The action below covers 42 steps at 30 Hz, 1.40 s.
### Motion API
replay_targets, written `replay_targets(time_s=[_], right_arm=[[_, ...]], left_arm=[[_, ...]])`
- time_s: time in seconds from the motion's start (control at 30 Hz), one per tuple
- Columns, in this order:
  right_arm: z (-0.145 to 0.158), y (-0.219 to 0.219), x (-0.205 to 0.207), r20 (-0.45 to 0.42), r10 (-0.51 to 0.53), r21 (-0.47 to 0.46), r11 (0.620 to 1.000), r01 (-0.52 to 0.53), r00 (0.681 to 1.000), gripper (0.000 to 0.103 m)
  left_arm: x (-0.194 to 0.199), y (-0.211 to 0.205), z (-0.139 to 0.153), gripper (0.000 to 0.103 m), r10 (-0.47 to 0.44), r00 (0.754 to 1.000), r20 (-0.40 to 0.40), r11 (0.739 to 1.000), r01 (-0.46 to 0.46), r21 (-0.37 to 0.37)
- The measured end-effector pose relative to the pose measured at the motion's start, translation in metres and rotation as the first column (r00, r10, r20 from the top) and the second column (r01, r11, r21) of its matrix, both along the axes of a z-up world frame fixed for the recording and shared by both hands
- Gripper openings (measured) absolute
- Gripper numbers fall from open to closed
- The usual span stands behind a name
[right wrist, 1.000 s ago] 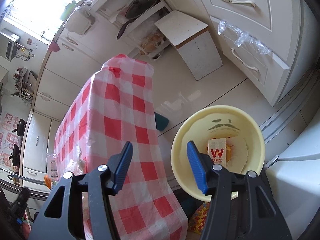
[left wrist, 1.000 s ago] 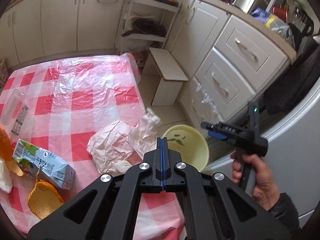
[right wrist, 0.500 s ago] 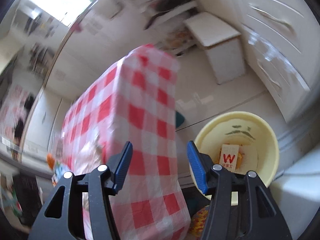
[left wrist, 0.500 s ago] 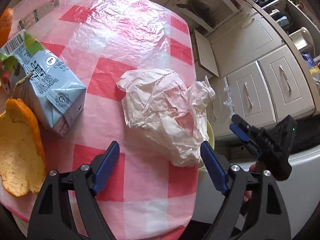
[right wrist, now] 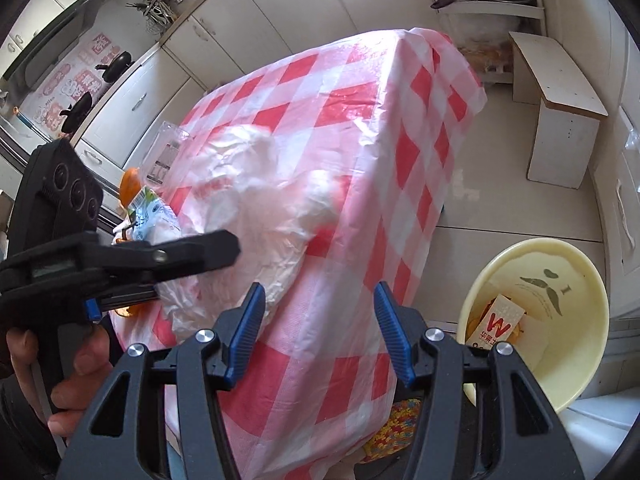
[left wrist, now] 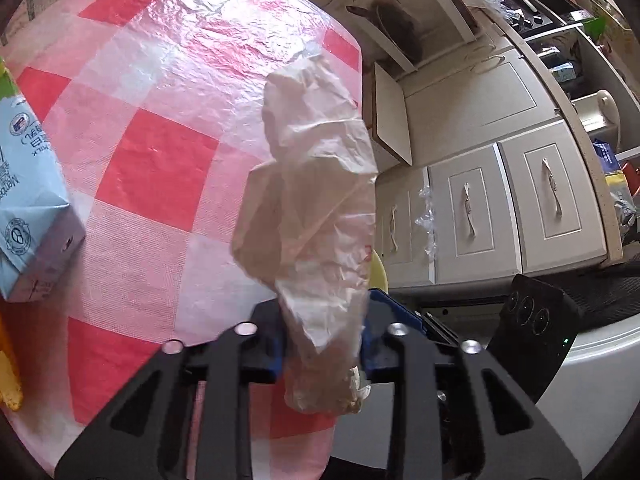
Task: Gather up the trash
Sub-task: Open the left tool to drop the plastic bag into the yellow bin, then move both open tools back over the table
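Observation:
A crumpled white plastic bag (left wrist: 316, 208) rises in a bunch from the red-checked table (left wrist: 156, 160). My left gripper (left wrist: 324, 340) has its jaws closing on the bag's near end, and the blue pads (left wrist: 276, 354) squeeze it. In the right wrist view the same bag (right wrist: 256, 208) lies near the table's corner, with the left gripper's finger (right wrist: 200, 252) across it. My right gripper (right wrist: 318, 332) hangs open and empty over the draped cloth. The yellow bin (right wrist: 560, 380) stands on the floor to its right and holds a carton with a red W.
A light-blue milk carton (left wrist: 28, 216) and orange peel (left wrist: 8, 380) lie on the table at the left; clear packaging (right wrist: 166, 152) lies further back. A white stool (right wrist: 560, 120) stands past the table. Cream drawers (left wrist: 520, 208) line the right.
My left gripper opened wide, dropped onto the bag and closed on it, bunching it upward. My right gripper swung left from above the bin toward the table, still open.

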State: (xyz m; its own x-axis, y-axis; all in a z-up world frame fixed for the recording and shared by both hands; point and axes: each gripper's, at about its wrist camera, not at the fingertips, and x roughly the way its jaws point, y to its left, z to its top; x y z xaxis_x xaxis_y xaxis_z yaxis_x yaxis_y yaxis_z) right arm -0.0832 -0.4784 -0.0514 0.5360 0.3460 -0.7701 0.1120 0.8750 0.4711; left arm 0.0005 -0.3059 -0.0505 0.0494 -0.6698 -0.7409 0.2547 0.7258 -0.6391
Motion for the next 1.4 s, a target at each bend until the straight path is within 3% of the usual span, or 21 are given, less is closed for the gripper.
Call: replay_targets(time_s=[0.07,0.17,0.23,0.3,0.33,0.4,0.47,0.53,0.57,0.63,0.7,0.77,0.9,1.13,1.27,1.4], right_arm=[[0.006,-0.01,-0.005,0.015,-0.025,0.021,0.999,0.025,1.0,0.055],[0.02,-0.039,-0.017,0.059,-0.177,0.037,0.984,0.176,0.982,0.061],[0.03,-0.073,-0.037,0.086,-0.379,0.032,0.925,0.378,0.921,0.066],[0.039,-0.104,-0.061,0.098,-0.556,0.014,0.83,0.558,0.825,0.066],[0.043,-0.117,-0.076,0.113,-0.638,0.006,0.767,0.641,0.762,0.066],[0.054,-0.135,-0.101,0.159,-0.734,0.005,0.67,0.742,0.661,0.066],[0.062,-0.141,-0.115,0.209,-0.768,-0.027,0.614,0.789,0.605,0.066],[0.07,-0.141,-0.124,0.256,-0.775,-0.05,0.586,0.809,0.578,0.066],[0.072,-0.141,-0.125,0.267,-0.775,-0.058,0.581,0.812,0.573,0.066],[0.074,-0.14,-0.127,0.284,-0.773,-0.066,0.574,0.816,0.567,0.066],[0.073,-0.14,-0.125,0.282,-0.772,-0.068,0.576,0.815,0.569,0.066],[0.069,-0.142,-0.123,0.275,-0.767,-0.075,0.584,0.809,0.579,0.066],[0.067,-0.142,-0.119,0.273,-0.758,-0.082,0.595,0.8,0.592,0.067],[0.068,-0.128,-0.106,0.263,-0.72,-0.129,0.633,0.763,0.642,0.068],[0.068,-0.112,-0.091,0.262,-0.67,-0.192,0.669,0.718,0.695,0.07],[0.068,-0.094,-0.074,0.256,-0.62,-0.229,0.706,0.67,0.741,0.07]], left_arm=[[-0.002,-0.004,0.01,0.013,-0.015,0.999,0.042,1.0,0.014,0.004],[-0.004,-0.011,0.029,0.012,-0.035,0.995,0.091,0.999,0.036,-0.015],[-0.01,-0.023,0.043,0.012,-0.069,0.988,0.136,0.997,0.072,-0.022],[-0.018,-0.045,0.052,0.012,-0.111,0.981,0.158,0.993,0.117,-0.028],[-0.023,-0.06,0.053,0.012,-0.137,0.977,0.164,0.989,0.143,-0.025],[-0.035,-0.09,0.052,0.013,-0.189,0.967,0.171,0.981,0.194,-0.012],[-0.047,-0.124,0.041,0.013,-0.253,0.953,0.169,0.967,0.254,0.014],[-0.059,-0.165,0.02,0.021,-0.322,0.935,0.15,0.947,0.316,0.065],[-0.065,-0.182,0.007,0.027,-0.354,0.925,0.137,0.934,0.344,0.094],[-0.07,-0.209,-0.017,0.05,-0.392,0.913,0.112,0.913,0.372,0.167],[-0.071,-0.222,-0.031,0.055,-0.39,0.915,0.098,0.906,0.363,0.218],[-0.072,-0.221,-0.032,0.055,-0.384,0.919,0.086,0.907,0.359,0.22],[-0.079,-0.195,-0.005,0.062,-0.37,0.912,0.179,0.918,0.329,0.223],[-0.103,-0.101,0.066,0.082,-0.304,0.867,0.395,0.949,0.24,0.204],[-0.113,-0.026,0.093,0.085,-0.267,0.828,0.494,0.958,0.169,0.233],[-0.11,0.064,0.11,0.086,-0.171,0.814,0.556,0.964,0.022,0.264]])
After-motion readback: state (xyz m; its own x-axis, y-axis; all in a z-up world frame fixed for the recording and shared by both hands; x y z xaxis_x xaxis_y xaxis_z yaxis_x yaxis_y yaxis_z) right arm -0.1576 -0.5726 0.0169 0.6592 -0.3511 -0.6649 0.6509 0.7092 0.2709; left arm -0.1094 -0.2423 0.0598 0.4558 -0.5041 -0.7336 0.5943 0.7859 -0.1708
